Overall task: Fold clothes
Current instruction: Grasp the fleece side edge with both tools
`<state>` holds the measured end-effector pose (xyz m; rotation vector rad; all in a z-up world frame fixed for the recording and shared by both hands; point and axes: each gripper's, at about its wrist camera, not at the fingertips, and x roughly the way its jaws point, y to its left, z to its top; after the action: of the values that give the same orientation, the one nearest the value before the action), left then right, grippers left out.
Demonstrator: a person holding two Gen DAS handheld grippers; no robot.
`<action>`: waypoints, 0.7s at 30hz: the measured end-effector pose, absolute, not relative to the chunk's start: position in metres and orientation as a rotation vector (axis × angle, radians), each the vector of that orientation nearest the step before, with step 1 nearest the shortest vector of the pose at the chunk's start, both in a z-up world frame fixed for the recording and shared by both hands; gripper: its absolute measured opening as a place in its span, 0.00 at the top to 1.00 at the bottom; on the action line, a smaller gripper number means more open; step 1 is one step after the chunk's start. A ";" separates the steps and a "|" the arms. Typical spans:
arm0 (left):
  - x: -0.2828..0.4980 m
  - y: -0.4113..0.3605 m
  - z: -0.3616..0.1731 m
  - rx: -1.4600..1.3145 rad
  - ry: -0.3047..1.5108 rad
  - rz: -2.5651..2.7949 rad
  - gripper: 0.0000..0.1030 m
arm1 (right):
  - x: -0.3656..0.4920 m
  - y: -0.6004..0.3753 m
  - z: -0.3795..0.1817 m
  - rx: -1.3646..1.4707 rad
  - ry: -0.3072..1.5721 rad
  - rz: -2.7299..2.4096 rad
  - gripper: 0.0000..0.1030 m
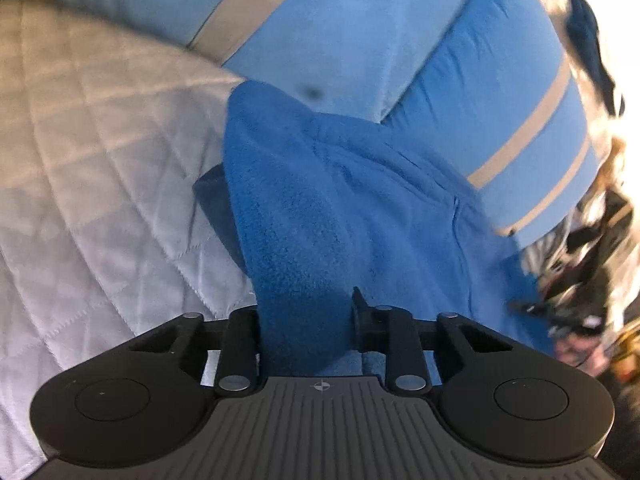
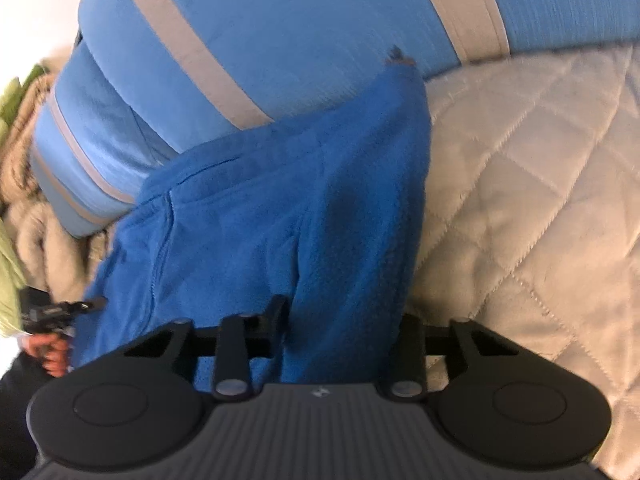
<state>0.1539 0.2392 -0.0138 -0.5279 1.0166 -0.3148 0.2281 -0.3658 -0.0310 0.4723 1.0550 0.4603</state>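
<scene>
A blue fleece garment [image 1: 340, 208] hangs lifted above a white quilted bed cover [image 1: 100, 168]. My left gripper [image 1: 306, 312] is shut on a bunched fold of the fleece, which fills the space between its fingers. In the right wrist view the same blue fleece [image 2: 288, 216] drapes forward over the bed, and my right gripper [image 2: 344, 320] is shut on its near edge. The left gripper [image 2: 52, 312] shows at the far left of the right wrist view, held in a hand. Both sets of fingertips are mostly hidden by the cloth.
Light blue pillows with grey stripes [image 1: 360, 32] lie behind the garment, also seen in the right wrist view [image 2: 280, 40]. A beige fluffy blanket [image 2: 36, 216] and green cloth [image 2: 8, 264] lie at the left. The quilted cover [image 2: 540, 184] spreads to the right.
</scene>
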 end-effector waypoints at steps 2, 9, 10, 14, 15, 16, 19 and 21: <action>0.152 0.235 -0.003 -0.497 1.005 -0.304 0.77 | 0.222 -0.361 -0.018 0.440 1.036 0.446 0.74; 0.137 0.218 0.050 -0.403 0.935 -0.307 0.81 | 0.197 -0.353 0.035 0.396 0.943 0.439 0.77; 0.134 0.216 0.058 -0.389 0.923 -0.311 0.81 | 0.194 -0.352 0.042 0.390 0.930 0.438 0.77; 0.125 0.208 0.092 -0.330 0.870 -0.308 0.82 | 0.180 -0.347 0.072 0.365 0.878 0.434 0.78; 0.122 0.207 0.102 -0.315 0.852 -0.303 0.82 | 0.176 -0.346 0.080 0.359 0.865 0.432 0.78; 0.119 0.205 0.111 -0.298 0.836 -0.297 0.82 | 0.173 -0.345 0.087 0.353 0.851 0.431 0.78; 0.110 0.200 0.136 -0.251 0.793 -0.285 0.82 | 0.166 -0.344 0.111 0.350 0.809 0.432 0.78; 0.105 0.197 0.149 -0.231 0.767 -0.283 0.82 | 0.162 -0.343 0.127 0.347 0.783 0.432 0.78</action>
<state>0.1053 0.1973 0.1489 -0.2311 0.7674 -0.2835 0.1622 -0.3428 0.1270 0.3468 0.7830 0.4322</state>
